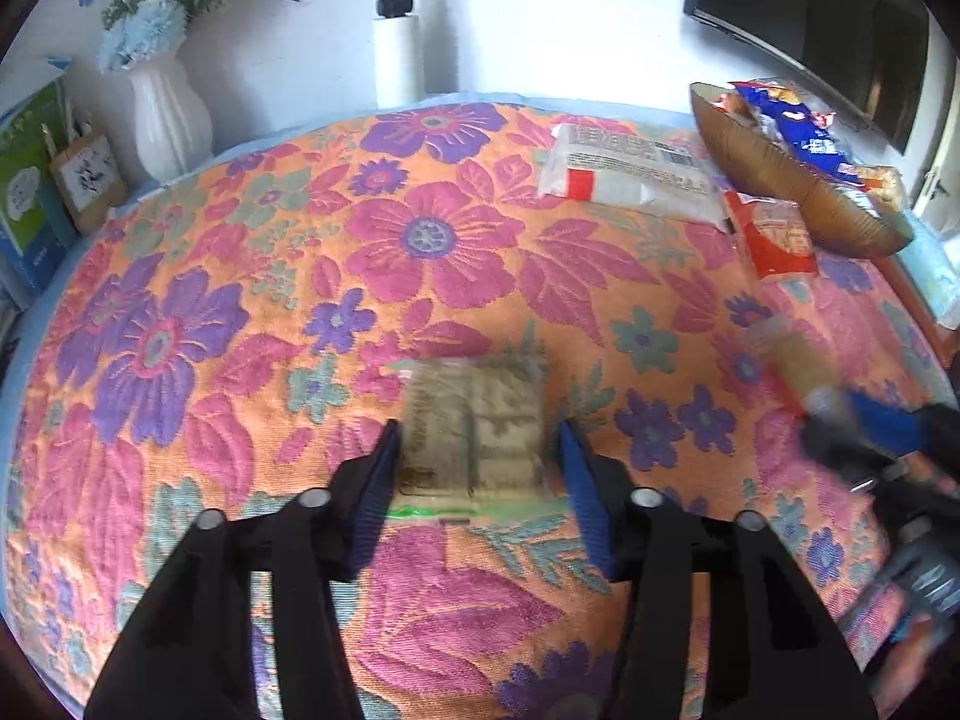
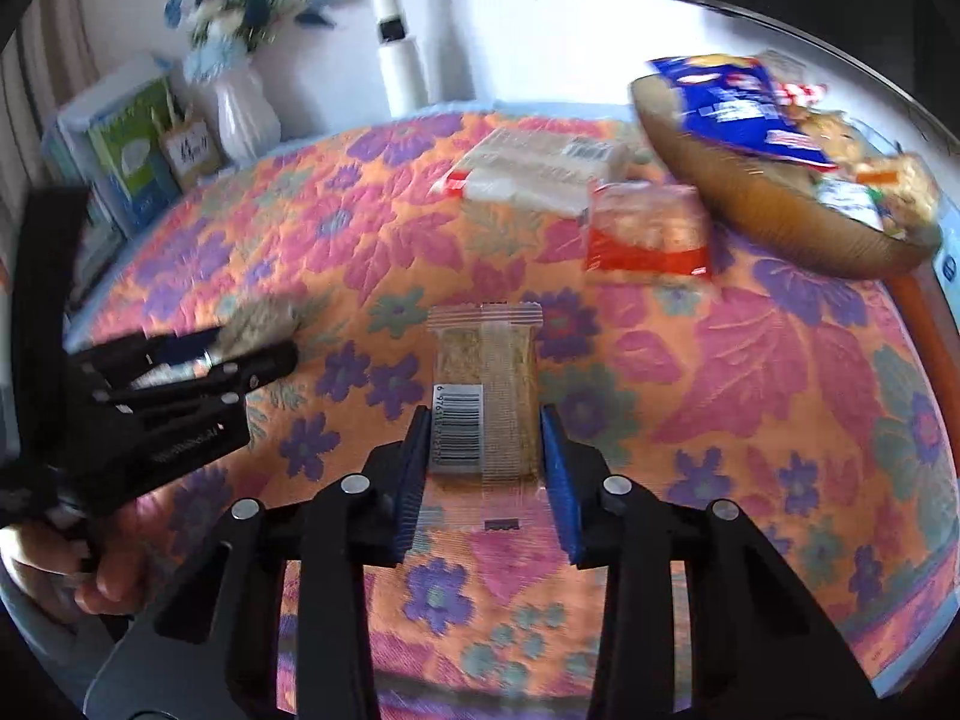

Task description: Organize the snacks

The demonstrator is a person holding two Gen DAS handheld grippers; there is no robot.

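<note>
My left gripper (image 1: 478, 429) is shut on a square greenish-brown snack packet (image 1: 474, 420), its blue pads pressing both sides just above the flowered tablecloth (image 1: 420, 228). My right gripper (image 2: 485, 414) is shut on a clear oblong snack packet (image 2: 486, 372) with a barcode label. Each gripper shows blurred in the other's view: the right gripper (image 1: 840, 414) at the right, the left gripper (image 2: 240, 354) at the left. A brown woven bowl (image 2: 750, 222) at the back right holds a blue bag (image 2: 738, 102) and other snacks. A white packet (image 2: 540, 174) and a red packet (image 2: 651, 228) lie beside the bowl.
A white vase (image 1: 168, 120) with blue flowers, books (image 1: 30, 198) and a small card stand at the back left by the wall. A white pole (image 1: 396, 30) rises behind the table. A dark screen (image 1: 810, 18) hangs at the upper right. A hand (image 2: 108, 576) holds the left gripper.
</note>
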